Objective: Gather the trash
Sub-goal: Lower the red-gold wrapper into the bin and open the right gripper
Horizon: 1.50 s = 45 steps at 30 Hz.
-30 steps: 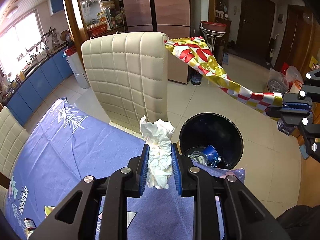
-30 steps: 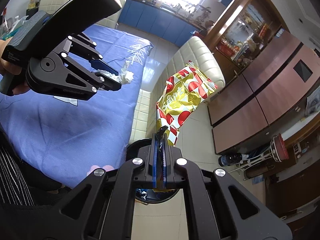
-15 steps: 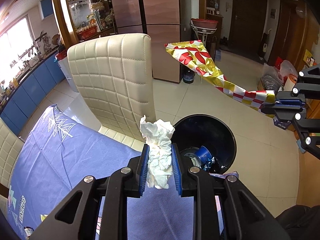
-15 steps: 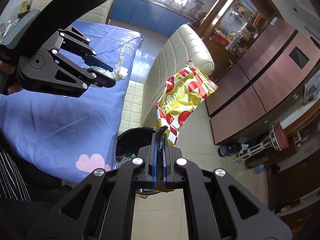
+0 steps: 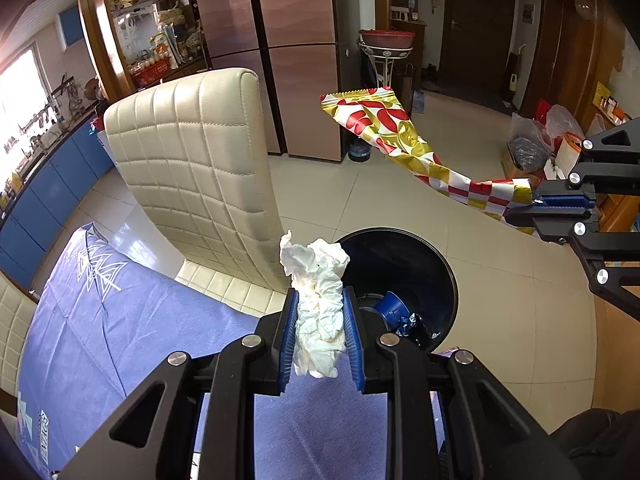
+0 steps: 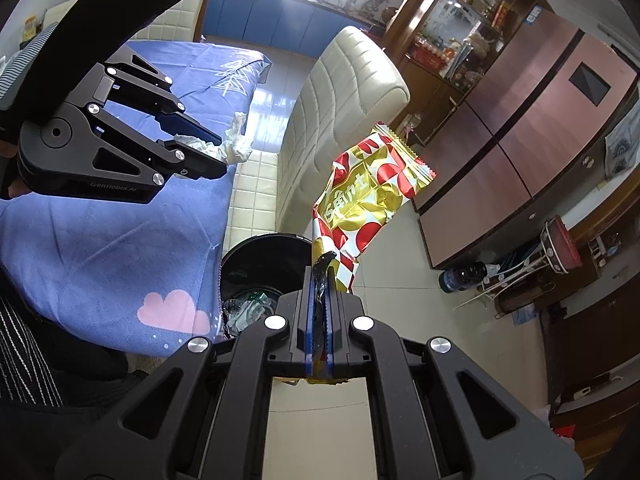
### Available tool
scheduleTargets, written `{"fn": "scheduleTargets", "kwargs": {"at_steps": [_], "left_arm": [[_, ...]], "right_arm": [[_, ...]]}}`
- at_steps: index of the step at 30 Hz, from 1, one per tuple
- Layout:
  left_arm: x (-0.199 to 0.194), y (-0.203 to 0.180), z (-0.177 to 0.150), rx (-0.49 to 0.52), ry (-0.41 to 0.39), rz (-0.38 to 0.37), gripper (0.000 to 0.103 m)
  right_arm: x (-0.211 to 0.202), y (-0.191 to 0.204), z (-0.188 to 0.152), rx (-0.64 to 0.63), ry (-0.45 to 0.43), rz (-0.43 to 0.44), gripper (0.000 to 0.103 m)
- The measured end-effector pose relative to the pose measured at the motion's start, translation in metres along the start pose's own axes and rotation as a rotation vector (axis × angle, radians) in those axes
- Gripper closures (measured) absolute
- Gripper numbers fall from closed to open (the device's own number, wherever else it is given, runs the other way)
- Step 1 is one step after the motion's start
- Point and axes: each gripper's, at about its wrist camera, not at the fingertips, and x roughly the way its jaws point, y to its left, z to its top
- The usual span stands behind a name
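both grippers are drifting closer over the round black bin (image 5: 400, 268) beside the table. left gripper (image 5: 320, 334) is clenching a crumpled white tissue (image 5: 318, 300); right gripper (image 6: 319, 320) is pinching a glossy red-and-gold wrapper (image 6: 368, 196). carrying step; next, centring each above the bin's mouth and letting go.

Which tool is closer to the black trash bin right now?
Left. The left tool, gripping the crumpled tissue, hangs by the black trash bin rim; the right tool, pinching the snack wrapper, is off to its side.

Cream chair (image 5: 200, 168), tiled floor (image 5: 500, 280)
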Motion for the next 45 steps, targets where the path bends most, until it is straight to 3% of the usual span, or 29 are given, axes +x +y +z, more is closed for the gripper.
{"fn": "scheduleTargets", "kwargs": {"at_steps": [38, 45], "left_arm": [[0.002, -0.01, 0.007, 0.031, -0.007, -0.02, 0.079], [0.004, -0.008, 0.008, 0.03, -0.005, -0.021, 0.079]], "right_arm": [[0.016, -0.008, -0.007, 0.032, 0.051, 0.039, 0.098], [0.017, -0.01, -0.007, 0.016, 0.055, 0.005, 0.095]]}}
